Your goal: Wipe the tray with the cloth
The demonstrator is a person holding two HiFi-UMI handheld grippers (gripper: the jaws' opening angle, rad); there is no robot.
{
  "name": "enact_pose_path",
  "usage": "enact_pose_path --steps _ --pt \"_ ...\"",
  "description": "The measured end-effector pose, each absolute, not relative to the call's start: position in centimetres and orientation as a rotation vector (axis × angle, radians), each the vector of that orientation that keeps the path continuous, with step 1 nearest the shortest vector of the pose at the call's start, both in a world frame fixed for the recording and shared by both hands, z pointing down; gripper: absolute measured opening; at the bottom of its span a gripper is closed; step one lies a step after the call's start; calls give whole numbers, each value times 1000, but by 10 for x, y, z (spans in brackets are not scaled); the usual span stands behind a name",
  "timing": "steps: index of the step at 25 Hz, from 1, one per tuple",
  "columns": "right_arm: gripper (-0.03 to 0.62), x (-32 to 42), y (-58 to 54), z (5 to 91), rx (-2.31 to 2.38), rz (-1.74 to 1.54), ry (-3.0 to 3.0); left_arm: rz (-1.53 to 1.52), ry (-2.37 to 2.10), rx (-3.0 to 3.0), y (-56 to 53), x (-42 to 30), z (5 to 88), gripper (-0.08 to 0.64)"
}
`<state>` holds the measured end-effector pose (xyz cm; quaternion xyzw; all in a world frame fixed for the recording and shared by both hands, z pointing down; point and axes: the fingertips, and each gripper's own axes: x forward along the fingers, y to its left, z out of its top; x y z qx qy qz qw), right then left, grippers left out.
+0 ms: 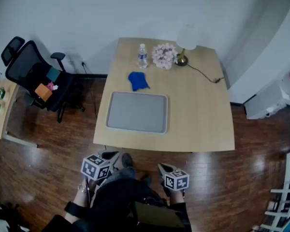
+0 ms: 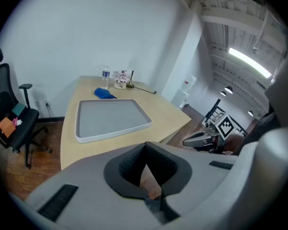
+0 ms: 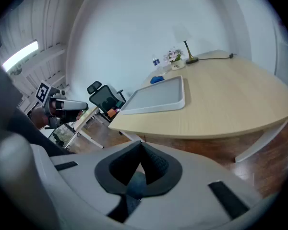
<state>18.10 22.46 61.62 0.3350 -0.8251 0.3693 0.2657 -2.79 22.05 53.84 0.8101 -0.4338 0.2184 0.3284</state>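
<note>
The grey tray lies on the near left part of the wooden table, and the crumpled blue cloth rests on the tabletop just behind it. The tray and the cloth show in both gripper views, well ahead of the jaws. Both grippers hover short of the table's front edge, over the floor. My left gripper is shut with nothing in it. My right gripper is also shut and holds nothing.
At the table's back stand a water bottle, a pot of pale flowers and a lamp whose cord trails right. A black office chair and a small side table stand to the left on the wooden floor.
</note>
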Motion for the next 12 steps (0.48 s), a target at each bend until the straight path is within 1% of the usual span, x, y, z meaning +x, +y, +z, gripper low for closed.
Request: enact_pose_path --steps 3,6,12 --pt "6 149 193 598 947 995 -2256 544 -1164 2112 201 -66 532 -5" --pt "6 125 143 579 992 897 -2292 497 -1181 2113 174 -92 534 -5" --pt "6 95 29 557 982 720 -2302 468 -1109 2149 132 -93 548 -5"
